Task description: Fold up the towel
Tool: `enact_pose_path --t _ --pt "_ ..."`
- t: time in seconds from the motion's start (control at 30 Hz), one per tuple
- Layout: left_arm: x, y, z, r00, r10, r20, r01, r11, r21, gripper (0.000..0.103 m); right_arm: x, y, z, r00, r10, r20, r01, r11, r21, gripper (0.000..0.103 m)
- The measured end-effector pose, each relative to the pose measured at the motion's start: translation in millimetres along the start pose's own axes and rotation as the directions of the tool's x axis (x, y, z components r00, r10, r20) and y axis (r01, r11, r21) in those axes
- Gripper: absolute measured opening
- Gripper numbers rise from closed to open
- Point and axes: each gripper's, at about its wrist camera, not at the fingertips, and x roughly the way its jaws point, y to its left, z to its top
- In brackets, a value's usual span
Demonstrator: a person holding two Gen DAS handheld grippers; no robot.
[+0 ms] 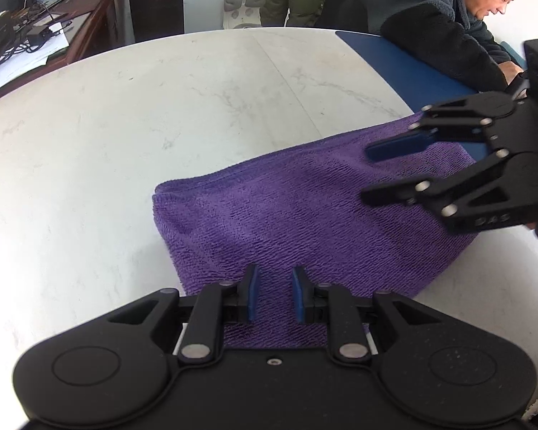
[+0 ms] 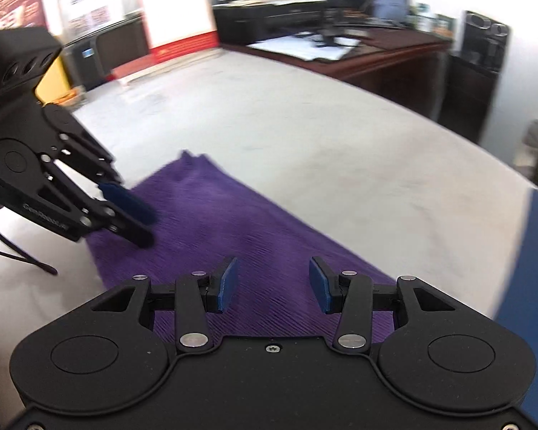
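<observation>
A folded purple towel (image 1: pixel 305 215) lies on a pale, marble-veined surface (image 1: pixel 161 107), with both tools poised just above it. The left tool (image 1: pixel 274 295) hangs over the towel's near edge, its blue pads standing a narrow gap apart with nothing pinched between them. The right tool (image 1: pixel 373 172) reaches over the towel's far right end, its jaws spread wider and likewise empty; whether its tips brush the cloth cannot be told. From the right wrist view, the right tool (image 2: pixel 273 285) hovers over the towel (image 2: pixel 233 222) with the left tool (image 2: pixel 136 215) angled down at the towel's left side.

The towel is a thick terry rectangle with a ribbed weave and a rounded fold along its left side. Its right end reaches a blue mat (image 1: pixel 405 68) that covers part of the surface. Beyond the mat, a person in a dark fleece jacket (image 1: pixel 441 18) leans on the surface. Behind the towel, a dark wooden desk (image 1: pixel 89 18) carries papers and cables, and a black printer (image 2: pixel 269 18) stands against the wall.
</observation>
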Motion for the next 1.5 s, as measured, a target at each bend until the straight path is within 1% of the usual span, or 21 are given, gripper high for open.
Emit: enact_pose_path --t 0.1,0.13,0.23,0.27,0.33,0.4,0.47,0.57,0.67,0.73,0.83,0.87,0.93,1.0,1.1,1.17,1.23,1.27,1.33,1.4,1.5 --pt "-1.3 2.9 -2.5 1.000 -0.004 0.003 0.004 1.000 -0.010 0.018 3.6 -9.9 -3.8 1.000 0.000 0.005 0.000 1.000 0.012 0.042" --pt "-1.8 3.9 -3.2 1.000 -0.006 0.005 0.006 1.000 -0.011 0.018 2.4 -16.4 -5.6 1.000 -0.017 0.006 0.017 1.000 0.020 0.042" --pt "-2.4 5.5 -4.0 1.000 -0.010 0.007 0.010 1.000 -0.012 0.018 -8.5 -42.0 -10.6 0.994 -0.112 -0.002 0.112 0.992 0.065 0.042" --pt "-1.9 5.5 -3.6 1.000 -0.010 0.007 0.010 1.000 -0.011 0.018 -13.8 -51.7 -13.1 0.988 -0.152 -0.007 0.152 0.984 0.092 0.042" --pt "-2.0 5.7 -1.5 1.000 -0.004 0.005 0.004 1.000 -0.010 0.018 -23.2 -69.8 -21.0 0.969 -0.243 -0.032 0.246 0.958 0.149 0.042" --pt "-3.3 5.9 2.5 1.000 0.001 0.014 -0.001 1.000 -0.017 0.018 -33.3 -82.4 -28.4 0.959 -0.282 -0.034 0.283 0.937 0.206 0.042" --pt "-4.0 6.6 8.7 0.999 -0.001 0.032 0.002 1.000 -0.023 0.019 -43.0 -83.4 -30.3 0.956 -0.294 -0.023 0.290 0.924 0.251 0.042" --pt "-0.3 6.8 18.7 0.999 0.001 0.048 0.000 0.999 -0.032 0.020 -48.5 -62.0 -24.8 0.966 -0.259 0.017 0.250 0.944 0.214 0.044" --pt "7.8 3.8 28.2 0.998 0.018 0.057 -0.016 1.000 -0.025 0.020 -40.2 -34.7 -20.3 0.980 -0.193 0.047 0.183 0.968 0.171 0.045" --pt "13.6 1.3 32.9 0.997 0.028 0.065 -0.027 0.999 -0.017 0.020 -30.0 -17.7 -19.8 0.985 -0.166 0.043 0.159 0.978 0.137 0.045" --pt "24.9 1.3 35.8 0.996 0.057 0.072 -0.058 0.998 0.002 0.020 -23.7 -11.5 -22.2 0.988 -0.153 0.023 0.149 0.980 0.135 0.045" --pt "25.8 2.1 35.4 0.995 0.061 0.079 -0.061 0.998 0.003 0.020 -24.2 -12.3 -23.2 0.987 -0.159 0.017 0.155 0.978 0.136 0.045" --pt "24.8 5.1 33.7 0.994 0.068 0.089 -0.068 0.998 -0.006 0.020 -25.5 -21.6 -29.8 0.980 -0.199 -0.009 0.198 0.970 0.142 0.045" --pt "22.4 9.7 31.2 0.992 0.087 0.089 -0.085 0.996 -0.027 0.020 -32.7 -33.7 -36.4 0.973 -0.232 -0.015 0.231 0.958 0.172 0.045" --pt "15.1 18.6 23.8 0.988 0.128 0.084 -0.122 0.990 -0.069 0.020 -51.7 -51.4 -53.5 0.950 -0.311 -0.035 0.310 0.921 0.234 0.047" --pt "8.8 22.1 18.9 0.985 0.148 0.085 -0.140 0.986 -0.090 0.020 -62.8 -60.3 -64.9 0.931 -0.359 -0.061 0.361 0.888 0.285 0.049" --pt "0.3 21.8 14.4 0.983 0.156 0.097 -0.147 0.984 -0.098 0.020 -74.3 -62.6 -73.8 0.919 -0.389 -0.069 0.389 0.862 0.324 0.049" --pt "-3.3 19.9 13.1 0.983 0.155 0.102 -0.145 0.985 -0.095 0.020 -80.3 -60.1 -76.5 0.917 -0.395 -0.060 0.391 0.856 0.338 0.049" --pt "-6.2 11.8 9.2 0.984 0.147 0.104 -0.139 0.987 -0.084 0.020 -88.0 -50.0 -76.5 0.920 -0.390 -0.036 0.378 0.862 0.337 0.049" --pt "-8.5 3.3 5.1 0.985 0.139 0.104 -0.132 0.989 -0.074 0.020 -90.6 -30.1 -72.4 0.932 -0.362 -0.003 0.344 0.884 0.317 0.050" --pt "-6.8 -12.1 -6.7 0.987 0.131 0.088 -0.127 0.991 -0.050 0.020 -83.7 -11.1 -68.2 0.947 -0.322 0.015 0.305 0.909 0.283 0.051"
